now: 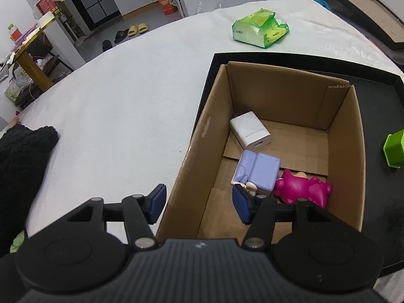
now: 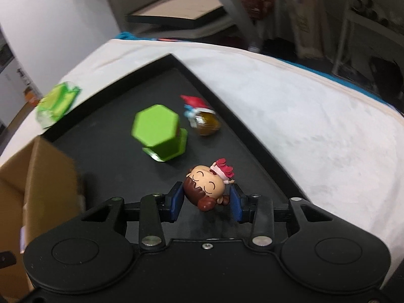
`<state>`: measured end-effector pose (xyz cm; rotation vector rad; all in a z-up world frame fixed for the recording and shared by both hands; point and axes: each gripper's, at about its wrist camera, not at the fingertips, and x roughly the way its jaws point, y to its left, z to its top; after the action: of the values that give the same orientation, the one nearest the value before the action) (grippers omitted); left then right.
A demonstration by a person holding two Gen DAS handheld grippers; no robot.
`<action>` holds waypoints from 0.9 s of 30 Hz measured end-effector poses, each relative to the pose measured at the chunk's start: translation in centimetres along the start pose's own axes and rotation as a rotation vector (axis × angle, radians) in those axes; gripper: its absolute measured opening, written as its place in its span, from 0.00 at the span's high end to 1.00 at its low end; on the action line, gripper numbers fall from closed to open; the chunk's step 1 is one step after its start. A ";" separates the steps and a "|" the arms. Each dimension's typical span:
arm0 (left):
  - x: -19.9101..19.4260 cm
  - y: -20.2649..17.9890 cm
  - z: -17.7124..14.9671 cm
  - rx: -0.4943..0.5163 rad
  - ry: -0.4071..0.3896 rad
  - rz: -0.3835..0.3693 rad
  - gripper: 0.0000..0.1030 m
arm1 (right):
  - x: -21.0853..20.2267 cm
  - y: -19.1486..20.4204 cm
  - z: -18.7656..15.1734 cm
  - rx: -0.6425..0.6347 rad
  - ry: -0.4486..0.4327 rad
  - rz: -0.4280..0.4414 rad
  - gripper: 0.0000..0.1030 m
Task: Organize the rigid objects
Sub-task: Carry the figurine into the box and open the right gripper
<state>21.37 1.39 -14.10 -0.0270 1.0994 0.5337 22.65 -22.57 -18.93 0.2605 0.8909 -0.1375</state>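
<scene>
figurine (image 2: 205,190) between right gripper (image 2: 205,203) pads

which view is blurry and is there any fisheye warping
Right wrist view: motion-smeared, worst on the green block and background; the doll between the jaws stays fairly sharp. Left wrist view: sharp, the box and charger crisp. Both bend straight edges and go dark in the corners.
</scene>
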 end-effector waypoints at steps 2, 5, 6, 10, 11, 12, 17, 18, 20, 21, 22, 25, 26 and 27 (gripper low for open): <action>-0.2 0.2 0.0 -0.008 -0.001 -0.013 0.45 | -0.8 0.8 0.1 -0.028 -0.024 0.018 0.63; -0.7 0.5 -0.1 -0.011 -0.008 -0.035 0.45 | -1.7 1.7 0.4 -0.062 -0.046 0.020 0.63; -0.8 0.6 -0.1 -0.005 -0.010 -0.041 0.45 | -1.9 1.9 0.5 -0.067 -0.051 0.021 0.63; -1.0 1.0 -0.3 0.007 -0.018 -0.061 0.45 | -2.9 3.2 0.6 -0.097 -0.074 0.045 0.63; -1.0 1.3 -0.4 0.003 -0.017 -0.068 0.45 | -3.1 3.6 0.7 -0.105 -0.079 0.050 0.63; -0.9 1.4 -0.4 0.000 -0.016 -0.075 0.45 | -3.3 4.0 0.7 -0.112 -0.084 0.054 0.63; -0.8 2.5 -0.4 -0.013 -0.025 -0.105 0.45 | -4.3 6.0 0.8 -0.159 -0.102 0.057 0.63; -0.8 2.8 -0.4 -0.020 -0.032 -0.112 0.45 | -4.5 6.3 0.8 -0.168 -0.111 0.057 0.63; -0.9 3.3 -0.4 -0.028 -0.044 -0.125 0.46 | -4.9 7.0 0.8 -0.184 -0.125 0.062 0.63; -0.8 3.4 -0.4 -0.029 -0.048 -0.131 0.46 | -5.1 7.4 0.8 -0.193 -0.130 0.067 0.63; -0.8 3.6 -0.4 -0.030 -0.052 -0.140 0.46 | -5.2 7.7 0.8 -0.201 -0.134 0.074 0.63; -0.6 4.0 -0.4 -0.034 -0.058 -0.167 0.46 | -5.7 8.9 0.7 -0.236 -0.144 0.116 0.63; -0.6 4.1 -0.4 -0.034 -0.060 -0.177 0.46 | -5.8 9.4 0.6 -0.250 -0.149 0.131 0.63; -0.5 4.2 -0.4 -0.035 -0.062 -0.182 0.46 | -6.0 9.8 0.5 -0.267 -0.154 0.147 0.63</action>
<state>19.11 4.71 -12.88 -0.1387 1.0160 0.3875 21.51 -13.22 -12.34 0.0645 0.7252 0.0965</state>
